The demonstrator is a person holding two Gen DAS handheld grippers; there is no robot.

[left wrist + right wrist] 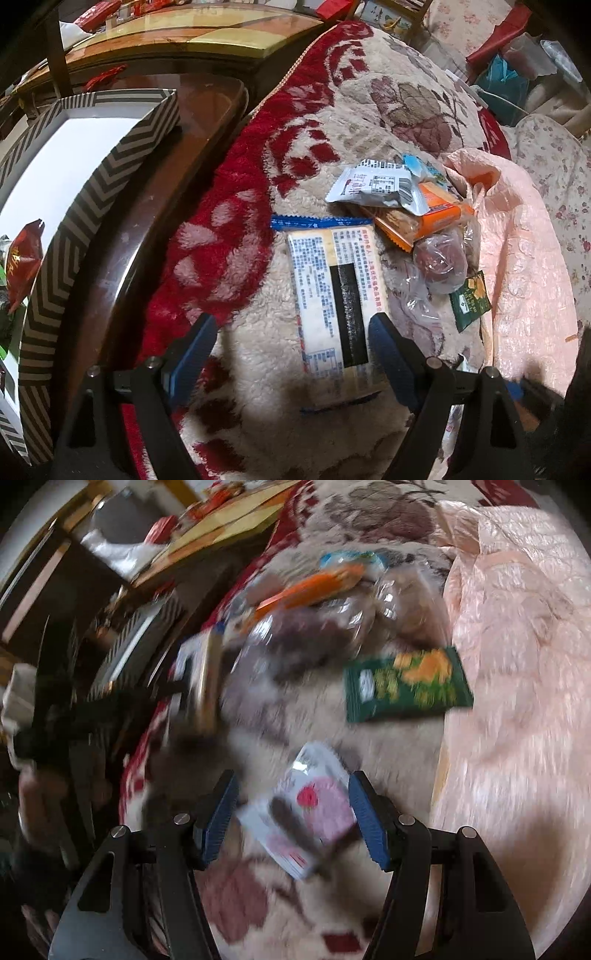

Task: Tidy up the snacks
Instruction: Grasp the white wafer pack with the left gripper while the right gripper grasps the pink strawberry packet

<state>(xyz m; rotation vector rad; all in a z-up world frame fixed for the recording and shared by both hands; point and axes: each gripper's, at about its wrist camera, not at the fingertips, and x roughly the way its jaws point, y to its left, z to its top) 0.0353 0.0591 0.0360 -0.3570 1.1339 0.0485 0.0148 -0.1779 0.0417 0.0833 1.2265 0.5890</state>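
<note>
While the striped box [92,192] waits on the tabletop [173,206] left of the blanket [258,424], one cracker pack [332,295] lies lengthwise ahead between the left hand-held gripper's [291,354] wide jaws; right of it, the right hand-held gripper [293,819], also wide, straddles one pink packet [314,812]. Each arm is nearest its own.

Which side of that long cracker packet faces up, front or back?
Back side up: the long cracker packet lies flat on the fleece blanket, showing fine print and a dark panel.
</note>
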